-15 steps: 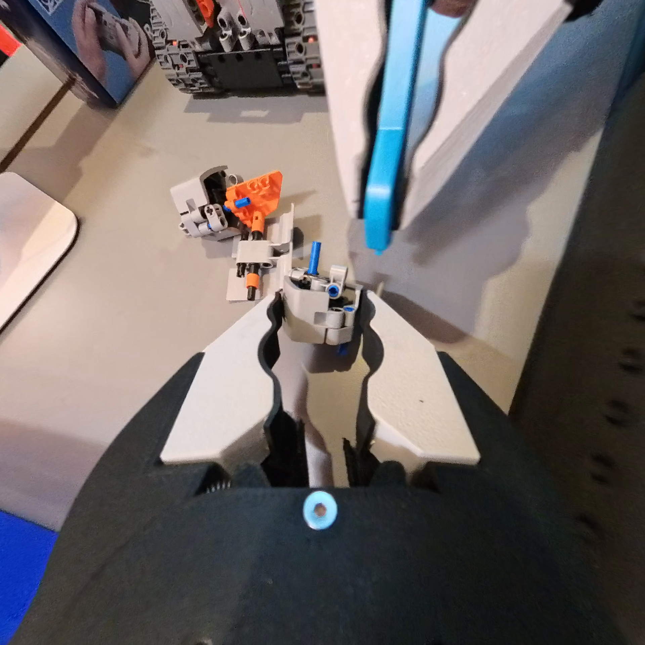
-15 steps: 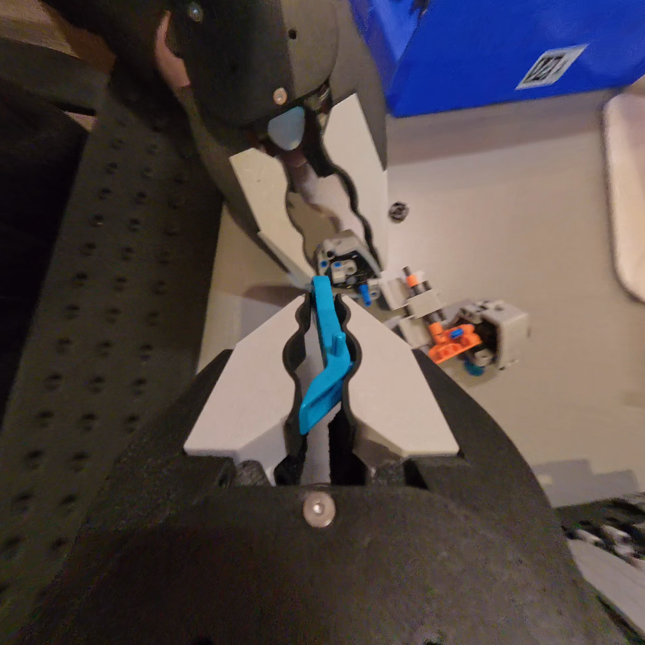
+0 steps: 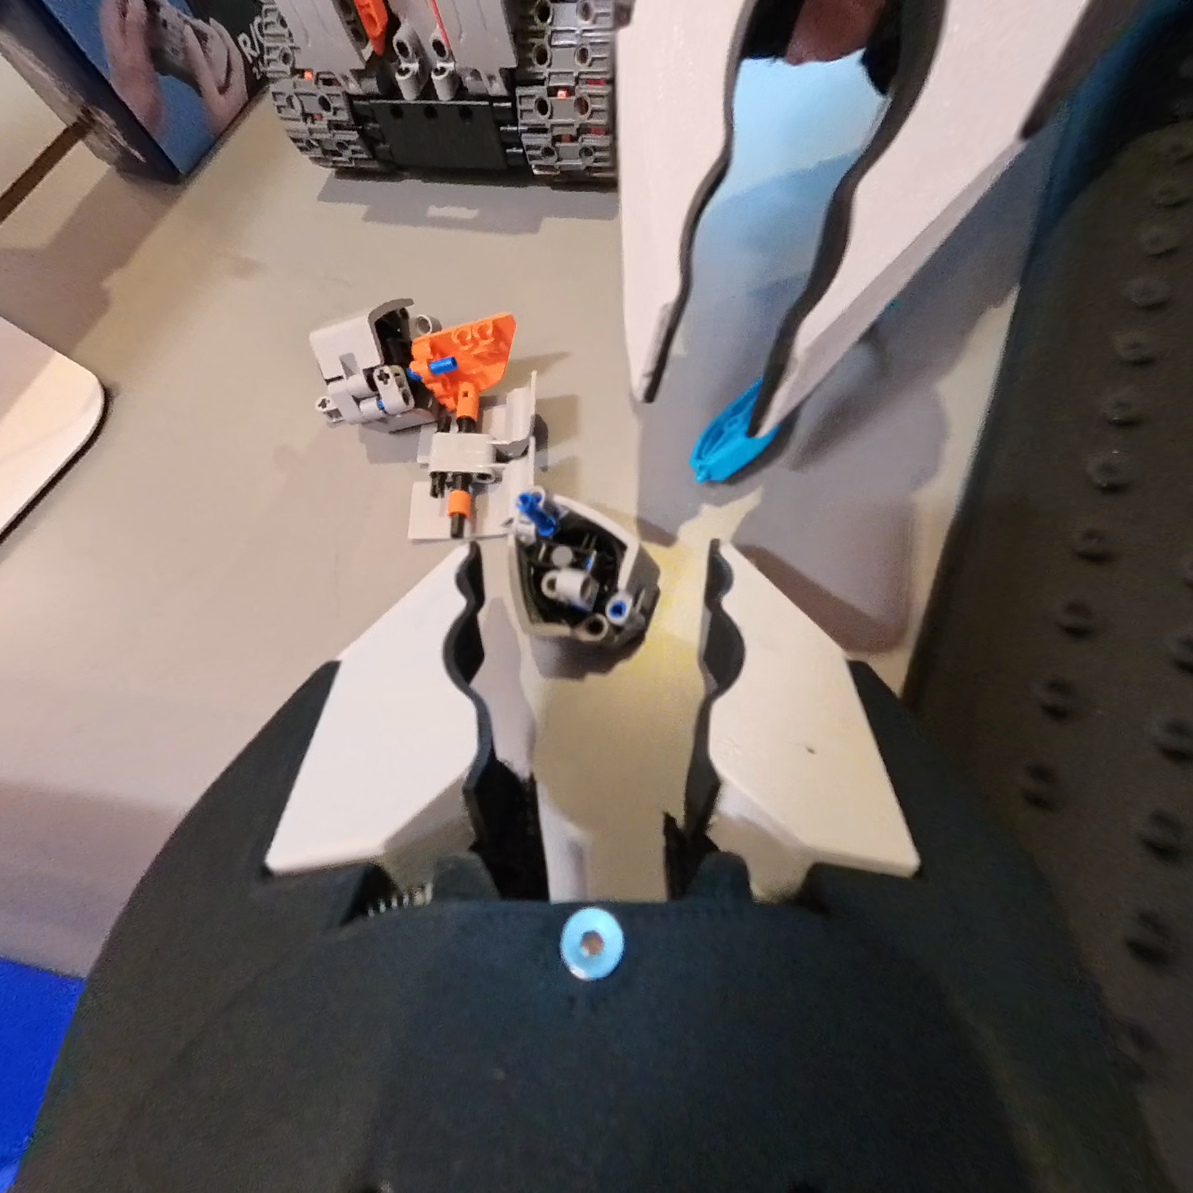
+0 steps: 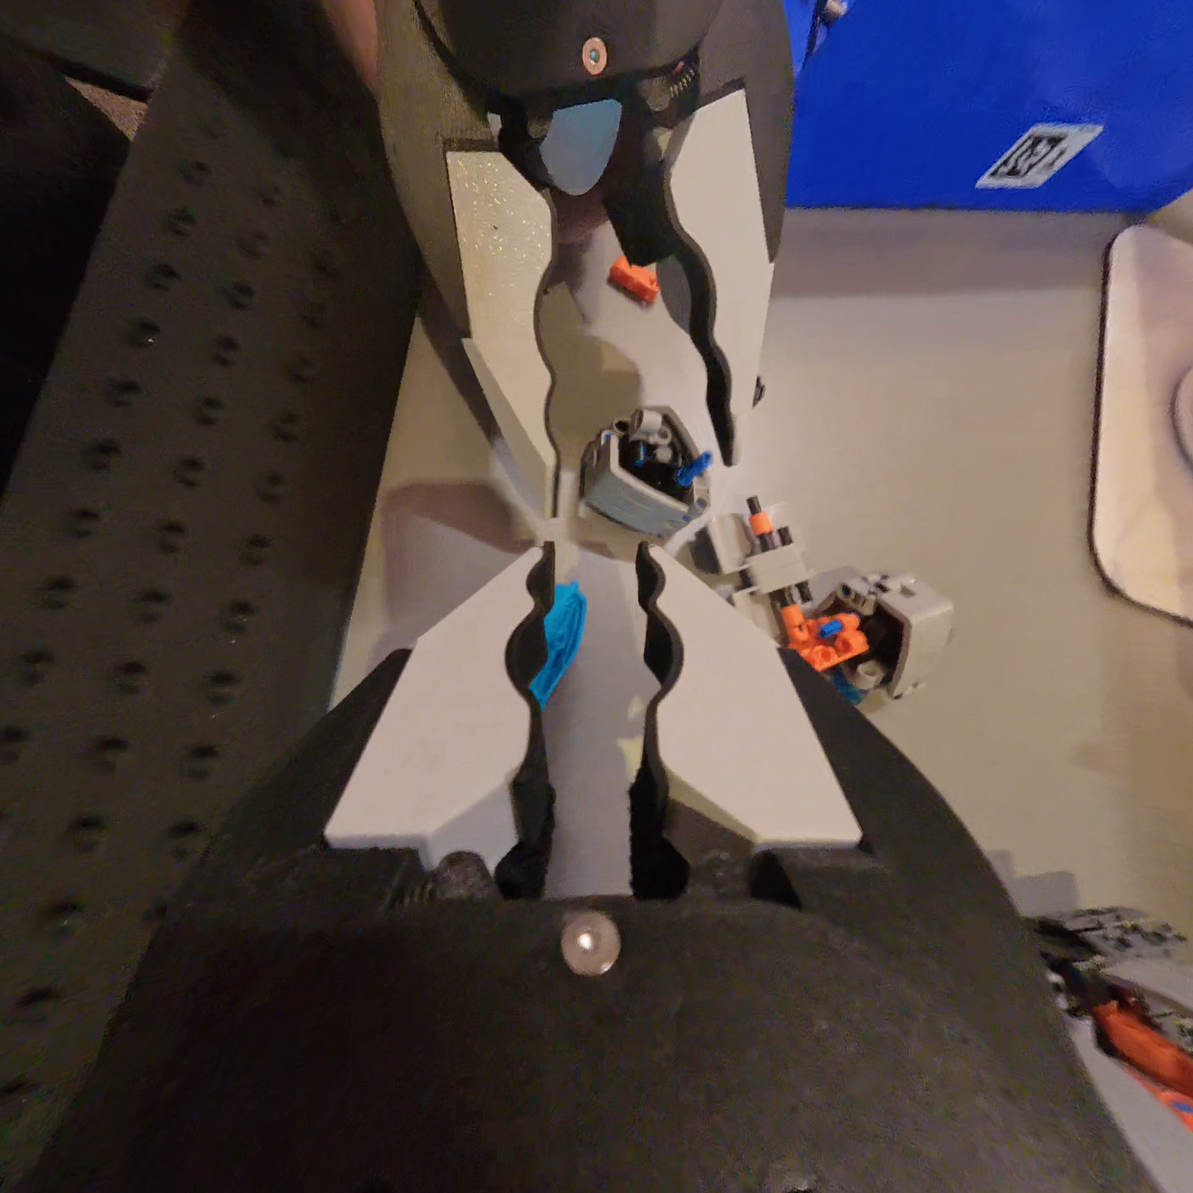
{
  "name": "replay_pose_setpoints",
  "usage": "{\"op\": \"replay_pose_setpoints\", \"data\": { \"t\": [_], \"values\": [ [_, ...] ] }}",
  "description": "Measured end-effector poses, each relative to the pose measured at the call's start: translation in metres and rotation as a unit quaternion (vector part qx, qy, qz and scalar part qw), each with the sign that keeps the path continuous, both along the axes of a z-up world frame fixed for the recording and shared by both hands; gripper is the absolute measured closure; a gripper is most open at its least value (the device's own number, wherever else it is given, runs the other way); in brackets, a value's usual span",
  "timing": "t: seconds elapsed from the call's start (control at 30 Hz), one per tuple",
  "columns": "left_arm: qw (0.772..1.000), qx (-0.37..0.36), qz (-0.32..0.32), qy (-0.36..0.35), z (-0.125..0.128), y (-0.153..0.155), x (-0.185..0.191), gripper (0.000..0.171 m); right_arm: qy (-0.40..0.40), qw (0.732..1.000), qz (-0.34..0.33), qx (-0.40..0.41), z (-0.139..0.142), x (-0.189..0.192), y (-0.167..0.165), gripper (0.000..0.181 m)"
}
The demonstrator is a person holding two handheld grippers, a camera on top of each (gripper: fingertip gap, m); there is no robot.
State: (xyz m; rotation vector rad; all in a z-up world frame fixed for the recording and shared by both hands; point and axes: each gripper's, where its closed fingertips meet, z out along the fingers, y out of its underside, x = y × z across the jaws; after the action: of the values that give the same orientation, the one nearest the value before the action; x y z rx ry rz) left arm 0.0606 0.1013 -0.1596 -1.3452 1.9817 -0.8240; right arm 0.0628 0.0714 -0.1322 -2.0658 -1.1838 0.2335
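While both tools point(image 3: 591, 549) point(image 4: 594, 555) spread, grey block piece point(image 3: 578, 581) loose between; coded sticker point(image 4: 1038, 155) on blue box.

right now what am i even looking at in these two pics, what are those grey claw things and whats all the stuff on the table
Each grey claw is a hand-held gripper with two fingers, and a camera on it looks forward along them. One picture comes from the left gripper, the other from the right gripper; they face each other, so each also shows in the other's view. Both are open and hold nothing. A small grey brick piece lies on the table between the left gripper's fingers. A blue part lies against one finger of the right gripper. Beside them lies a grey and orange brick cluster; farther back stands a brick vehicle.
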Motion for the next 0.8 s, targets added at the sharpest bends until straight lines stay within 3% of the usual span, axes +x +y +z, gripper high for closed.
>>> {"op": "replay_pose_setpoints", "data": {
  "t": [0.1,0.33,0.6,0.8],
  "values": [
    [0.999,-0.006,0.013,0.029,-0.006,0.008,-0.015,0.097,-0.033,0.999,0.020,0.021,0.002,-0.010,0.008,0.159],
    [0.999,-0.012,-0.004,0.048,-0.017,0.002,-0.017,0.131,-0.079,0.995,0.057,-0.024,-0.018,-0.018,0.018,0.167],
    [0.999,-0.009,-0.003,0.038,-0.015,0.003,-0.011,0.135,-0.075,0.994,0.059,-0.055,-0.028,-0.019,0.016,0.176],
    [1.000,0.008,-0.009,0.023,-0.012,0.002,-0.007,0.130,0.004,0.996,0.053,-0.067,-0.024,-0.024,0.015,0.180]
  ]
}}
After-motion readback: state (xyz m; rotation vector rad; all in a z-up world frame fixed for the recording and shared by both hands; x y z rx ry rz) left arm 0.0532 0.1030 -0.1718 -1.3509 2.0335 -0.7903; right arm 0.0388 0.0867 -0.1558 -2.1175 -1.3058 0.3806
